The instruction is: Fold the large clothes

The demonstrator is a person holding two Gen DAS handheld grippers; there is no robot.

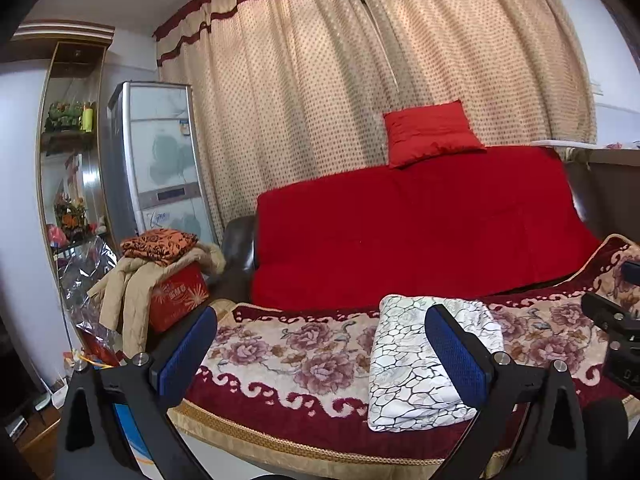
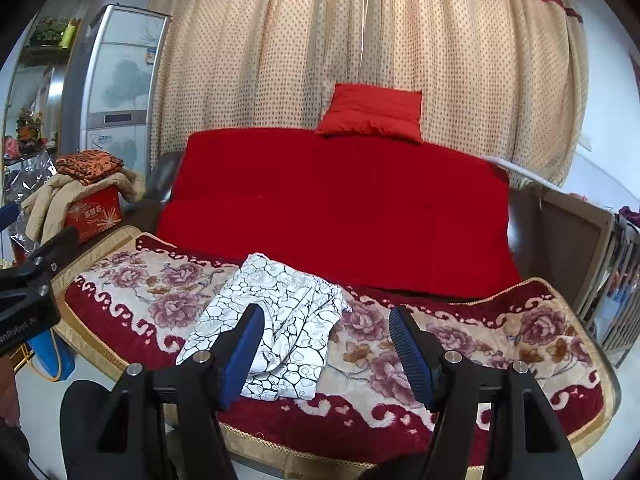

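A: Where does the folded garment (image 1: 424, 360) sit from the left gripper (image 1: 320, 354)?

B: Just ahead of it and below, lying on the floral blanket (image 1: 288, 364). The white cloth with the black crackle print is folded into a neat block, and the right-hand blue pad (image 1: 456, 354) of that gripper overlaps it in the view without pressing on it.

A: So nothing is clamped?

B: Nothing. The left gripper's jaws stand wide apart with only the blanket showing between them. The right gripper (image 2: 326, 346) is also spread, empty, and the garment (image 2: 276, 320) lies ahead of it and to its left, partly behind its left pad (image 2: 242, 356).

A: What lies beyond them?

B: Further ahead is the sofa under a red cover (image 2: 340, 208), with a red cushion (image 2: 372, 114) on its back and a dotted curtain (image 2: 360, 40) behind. Off to the left of both grippers, a red box (image 1: 178, 298) holds a beige coat (image 1: 128, 284) and an orange patterned cloth (image 1: 160, 244).
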